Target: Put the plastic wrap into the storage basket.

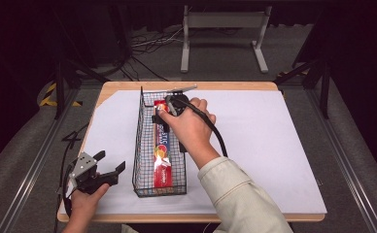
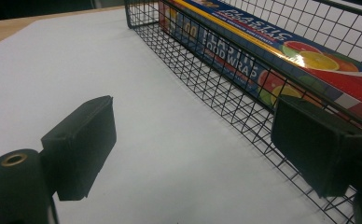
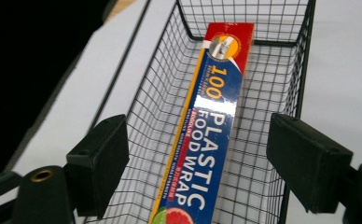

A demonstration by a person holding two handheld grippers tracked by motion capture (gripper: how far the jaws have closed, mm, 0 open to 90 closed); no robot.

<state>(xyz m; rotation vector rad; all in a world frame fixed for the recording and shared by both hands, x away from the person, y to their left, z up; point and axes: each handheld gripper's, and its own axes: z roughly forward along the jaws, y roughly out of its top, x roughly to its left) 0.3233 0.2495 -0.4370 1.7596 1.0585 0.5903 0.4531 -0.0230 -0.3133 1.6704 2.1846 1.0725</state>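
Observation:
A black wire basket (image 1: 137,145) stands lengthwise mid-table on a white sheet. In it lies a long blue and red box of plastic food wrap (image 1: 162,167). My right gripper (image 1: 168,112) is held over the basket's far half. In the right gripper view this gripper (image 3: 195,140) is open, its jaws either side of the box (image 3: 216,107) and above it, inside the basket (image 3: 156,84). My left gripper (image 1: 110,162) rests open near the table's front left corner. In the left gripper view this gripper (image 2: 193,126) holds nothing, beside the basket's wall (image 2: 207,79) and the box (image 2: 263,46).
The white sheet (image 1: 274,145) covers most of the wooden table (image 1: 225,86). Beyond the far edge are a grey metal stand (image 1: 223,22) and cables (image 1: 147,43) on the floor. Bare sheet lies left and right of the basket.

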